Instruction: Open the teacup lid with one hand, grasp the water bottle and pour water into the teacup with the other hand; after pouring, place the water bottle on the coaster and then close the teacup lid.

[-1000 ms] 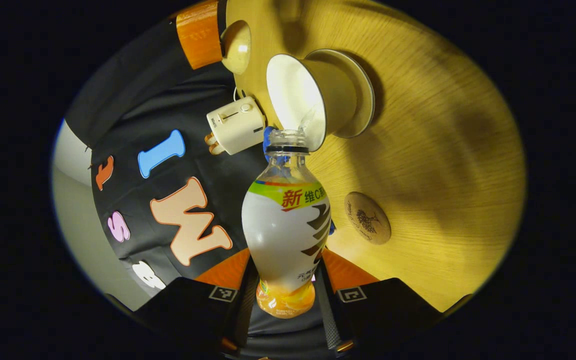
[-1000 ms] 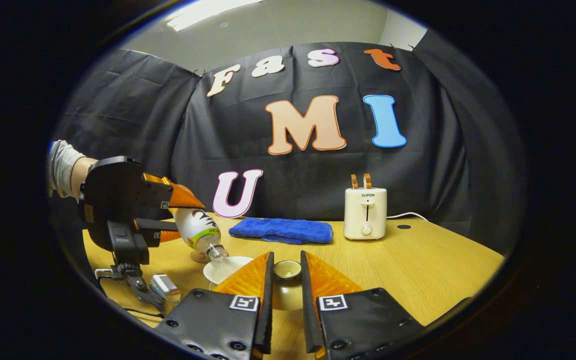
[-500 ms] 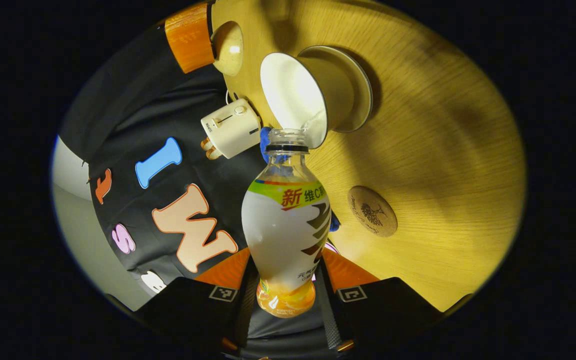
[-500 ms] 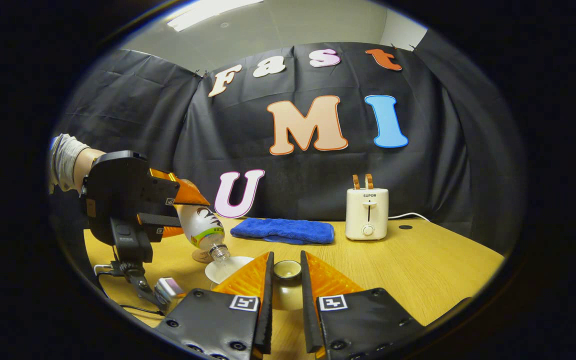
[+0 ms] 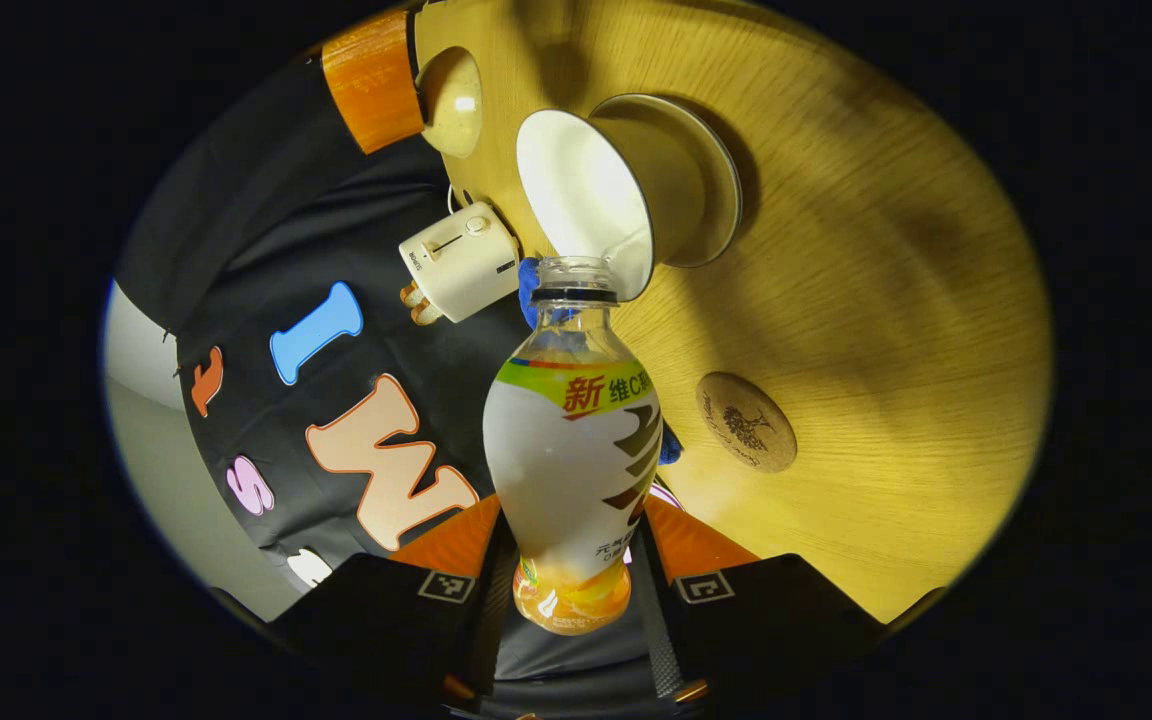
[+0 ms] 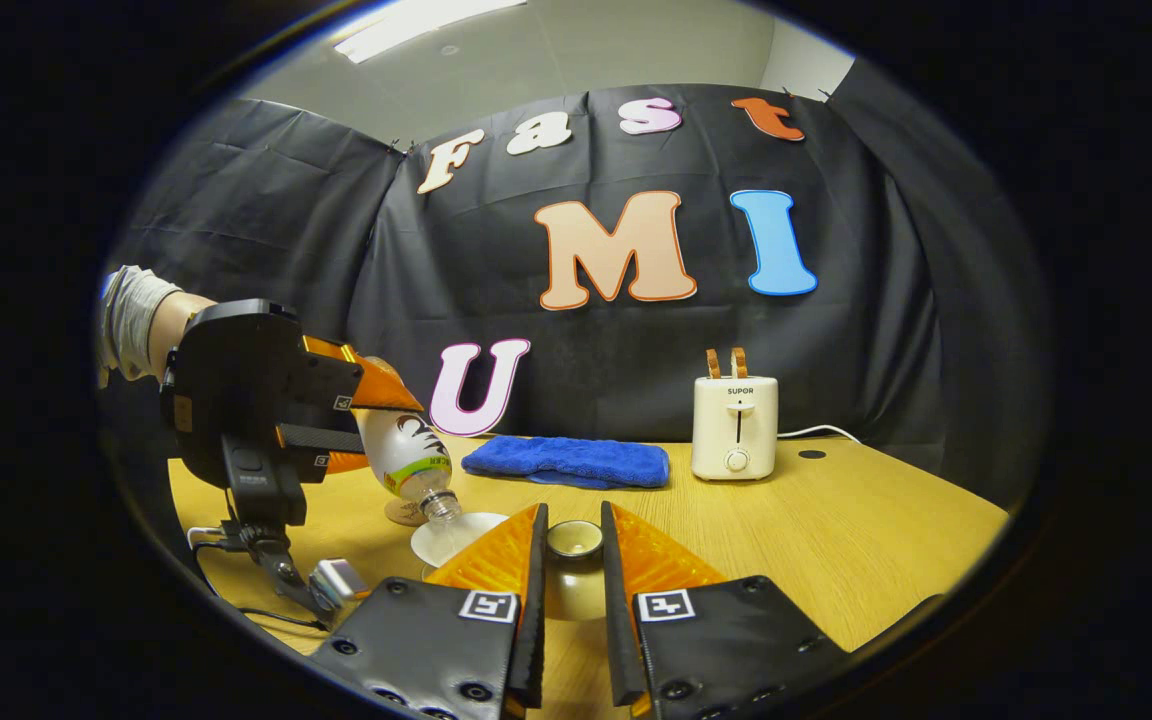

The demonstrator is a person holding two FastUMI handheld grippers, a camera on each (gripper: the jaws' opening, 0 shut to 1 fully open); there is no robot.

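Note:
My left gripper (image 5: 572, 540) is shut on the lower body of a water bottle (image 5: 571, 450) with a white, green and orange label. The capless bottle is tipped, its mouth at the rim of the cream teacup (image 5: 586, 190) on its saucer (image 5: 726, 180). A round cork coaster (image 5: 746, 422) lies on the table beside the bottle. My right gripper (image 6: 572, 525) is shut on the teacup lid (image 6: 574, 540), held off to the side of the teacup (image 6: 456, 535). In the right gripper view the left gripper (image 6: 256, 410) and the bottle (image 6: 406, 455) lean over the cup at far left.
A white toaster (image 6: 734, 428) and a folded blue cloth (image 6: 564, 461) stand at the back of the wooden table (image 6: 836, 540). A small device with a cable (image 6: 336, 580) lies near the front left edge. A person's sleeve (image 6: 126, 320) is behind the left gripper.
The left gripper has risen slightly with the bottle, and its mouth stays at the cup's rim. The right gripper holds the lid still.

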